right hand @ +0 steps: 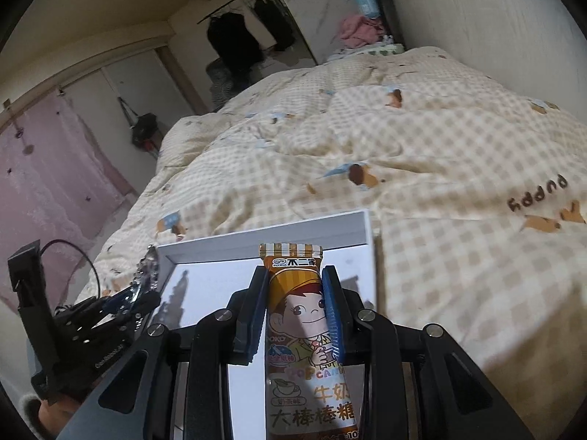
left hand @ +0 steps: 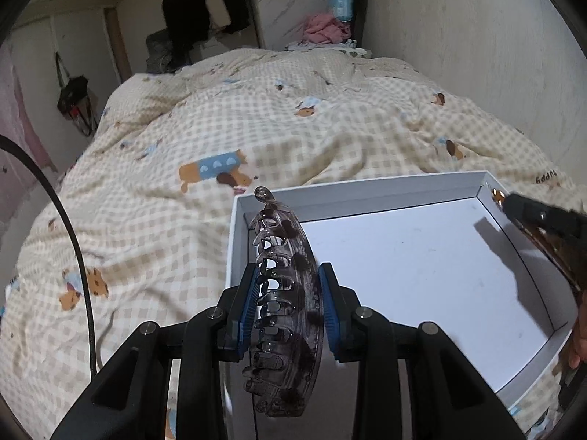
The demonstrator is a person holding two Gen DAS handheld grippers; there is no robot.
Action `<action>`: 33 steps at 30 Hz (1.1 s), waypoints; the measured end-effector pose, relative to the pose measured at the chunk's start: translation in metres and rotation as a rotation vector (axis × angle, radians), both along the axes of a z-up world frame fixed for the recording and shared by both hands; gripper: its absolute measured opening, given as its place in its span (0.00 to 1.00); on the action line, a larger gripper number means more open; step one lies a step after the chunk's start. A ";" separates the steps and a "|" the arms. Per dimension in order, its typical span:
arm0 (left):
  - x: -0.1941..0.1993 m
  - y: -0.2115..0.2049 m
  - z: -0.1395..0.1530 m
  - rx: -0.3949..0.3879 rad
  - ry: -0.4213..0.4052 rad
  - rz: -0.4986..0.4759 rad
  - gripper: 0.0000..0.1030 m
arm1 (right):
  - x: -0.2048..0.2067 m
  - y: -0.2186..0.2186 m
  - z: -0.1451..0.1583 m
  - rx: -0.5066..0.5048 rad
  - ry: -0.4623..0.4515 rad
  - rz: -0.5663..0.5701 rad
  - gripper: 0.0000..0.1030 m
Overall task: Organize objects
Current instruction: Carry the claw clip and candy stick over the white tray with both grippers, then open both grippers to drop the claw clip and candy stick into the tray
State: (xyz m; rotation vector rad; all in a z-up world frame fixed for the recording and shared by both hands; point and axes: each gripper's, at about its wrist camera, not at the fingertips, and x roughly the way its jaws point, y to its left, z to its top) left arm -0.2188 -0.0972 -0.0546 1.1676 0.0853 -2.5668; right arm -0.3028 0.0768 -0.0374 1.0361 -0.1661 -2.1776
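My left claw [left hand: 285, 306] grips the smoky translucent plastic hair clip [left hand: 284, 304], my right claw [right hand: 295, 311] the brown lollipop wrapper [right hand: 306, 330]; at twelve o'clock the shallow white cardboard box [left hand: 367, 192] sits on soft bedding, so I reckon it could tip.

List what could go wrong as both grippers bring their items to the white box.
1. The left gripper grips the hair claw clip across its curved, slick shell; it could twist or slip out before release.
2. The right gripper pinches the lollipop packet by its soft wrapper, which may slide.
3. The white box sits on a soft checked quilt; pressing one edge could tip it.
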 end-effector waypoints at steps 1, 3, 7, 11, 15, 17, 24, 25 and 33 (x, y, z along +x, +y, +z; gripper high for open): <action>0.000 -0.002 0.000 0.009 0.001 0.003 0.34 | 0.000 -0.002 0.000 0.013 0.000 0.000 0.30; -0.001 -0.002 -0.001 0.005 -0.001 0.002 0.34 | 0.000 -0.006 -0.001 0.026 0.000 0.015 0.30; -0.001 0.004 -0.001 0.001 0.003 -0.022 0.35 | 0.001 -0.010 -0.004 0.052 -0.001 0.030 0.30; -0.001 0.002 -0.001 0.024 0.015 -0.026 0.35 | 0.001 -0.012 -0.006 0.061 -0.007 0.029 0.30; -0.001 -0.004 -0.001 0.061 0.025 -0.014 0.35 | 0.002 -0.012 -0.007 0.069 -0.004 0.029 0.30; 0.000 -0.004 0.000 0.066 0.030 -0.012 0.35 | 0.002 -0.013 -0.007 0.070 -0.004 0.031 0.30; 0.002 -0.002 0.004 0.052 0.046 -0.016 0.46 | 0.003 -0.013 -0.006 0.075 -0.002 0.034 0.31; 0.002 -0.002 0.005 0.048 0.049 -0.018 0.51 | 0.003 -0.014 -0.006 0.077 -0.002 0.034 0.32; 0.007 0.004 0.015 0.040 0.102 -0.051 0.65 | 0.006 -0.015 -0.001 0.049 0.021 0.048 0.51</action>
